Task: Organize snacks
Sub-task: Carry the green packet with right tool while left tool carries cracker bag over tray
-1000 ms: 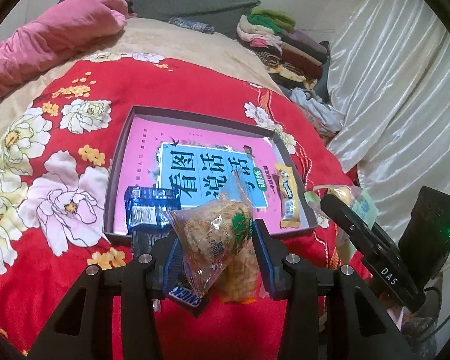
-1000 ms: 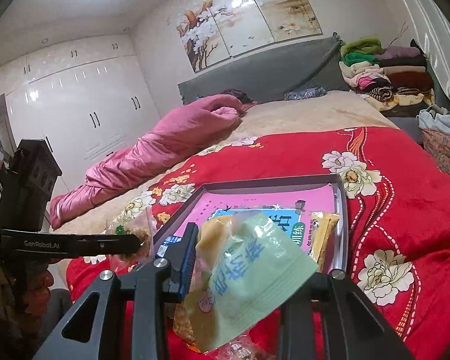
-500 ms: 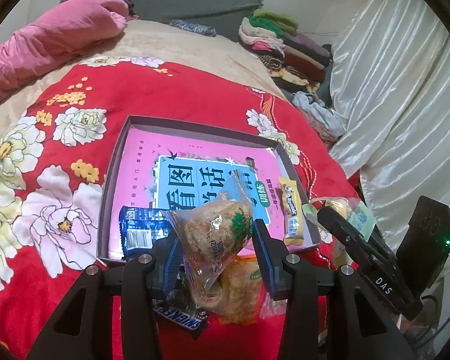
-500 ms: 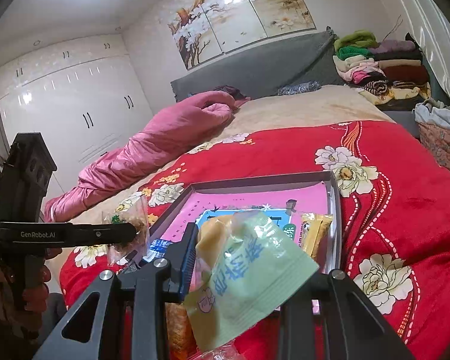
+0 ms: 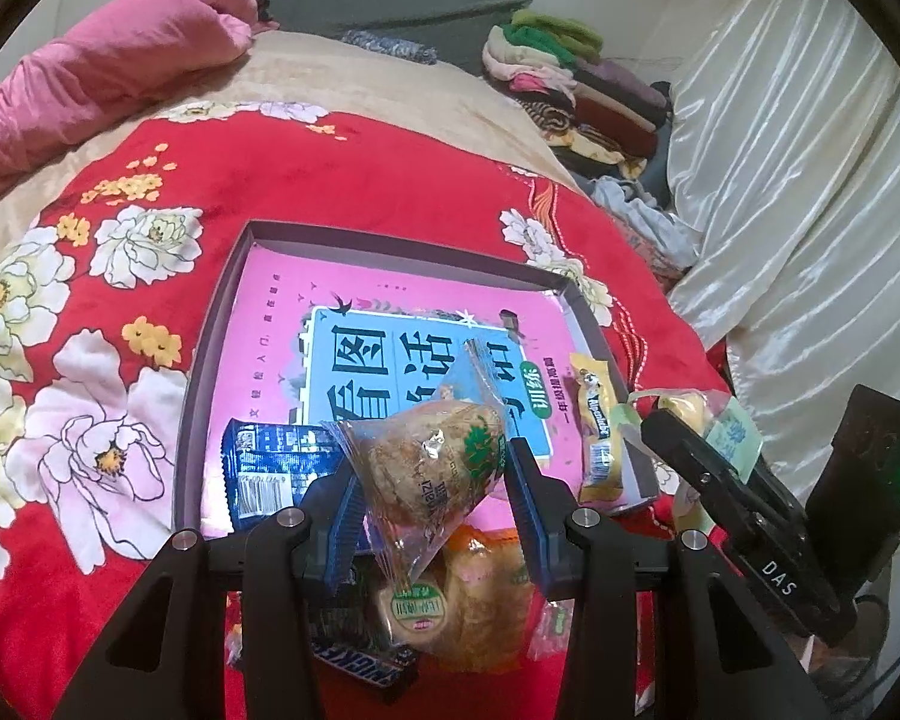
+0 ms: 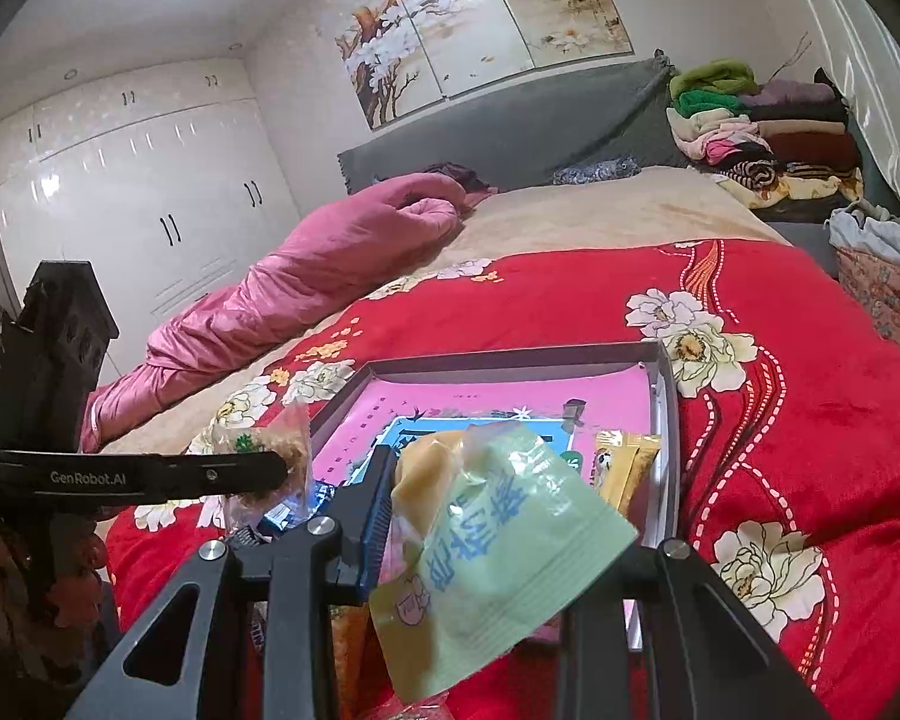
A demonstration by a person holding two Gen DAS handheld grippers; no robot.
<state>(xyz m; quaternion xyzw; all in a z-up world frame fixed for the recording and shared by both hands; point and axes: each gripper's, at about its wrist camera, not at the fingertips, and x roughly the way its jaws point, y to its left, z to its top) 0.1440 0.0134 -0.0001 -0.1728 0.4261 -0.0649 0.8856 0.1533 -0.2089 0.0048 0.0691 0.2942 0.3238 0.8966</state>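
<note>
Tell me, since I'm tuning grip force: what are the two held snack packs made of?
Left claw pack: clear glossy plastic film, crinkled, contents visible. Right claw pack: matte pale green film, probably plastic, partly see-through.

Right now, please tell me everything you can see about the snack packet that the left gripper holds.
The clear packet is a crinkly, see-through plastic wrapper with a brownish, crumbly-looking snack inside and green print on one face. It is pinched between the blue pads of the left gripper, tilted, one sealed corner pointing up and another hanging down. It hangs above the near edge of the tray, over the loose snacks on the red blanket, touching only the pads.
</note>
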